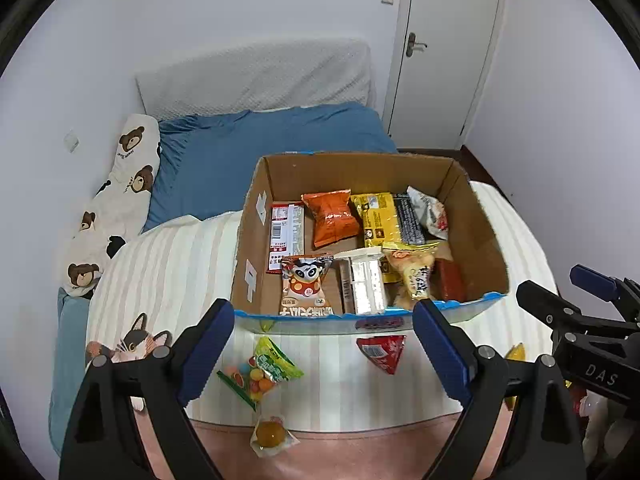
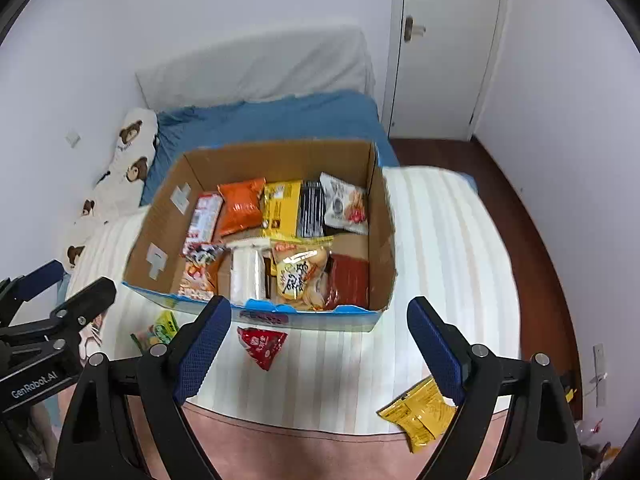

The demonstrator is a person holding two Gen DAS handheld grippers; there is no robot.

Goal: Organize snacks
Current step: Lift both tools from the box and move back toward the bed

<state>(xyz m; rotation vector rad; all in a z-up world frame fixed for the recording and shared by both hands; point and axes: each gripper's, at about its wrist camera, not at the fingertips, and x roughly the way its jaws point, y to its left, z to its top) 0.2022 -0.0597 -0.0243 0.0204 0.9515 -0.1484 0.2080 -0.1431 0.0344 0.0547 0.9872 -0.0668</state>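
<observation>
Left gripper: jaws spread wide, nothing between them; hovers above the near edge of the bed, pointing at the box.
Right gripper: jaws spread wide, holding nothing; alongside the left unit, which shows at 9 o'clock in its view.
Cardboard box: open-topped, blue-printed near rim, standing on the striped blanket; in the left wrist view it lies at 12 o'clock from the fingers.
Box contents, far row: red-and-white bar pack against the left wall, orange chip bag, yellow packet, white snack bag at the right.
Box contents, near row: cartoon-cow packet, white tray pack, pale-yellow cracker bag, red pack.
Loose, candy bag: green-and-yellow, with coloured sweets, on the blanket in front of the box, at 7 o'clock from it.
Loose, red triangular packet: on the blanket just before the box's near wall, at 6 o'clock.
Loose, jelly cup: amber, at the blanket's pink border, nearest the left wrist camera.
Loose, yellow snack bag: on the blanket's near edge at 5 o'clock from the box, partly behind the right finger.
Surroundings: blue sheet, bear-print pillow, white door.
</observation>
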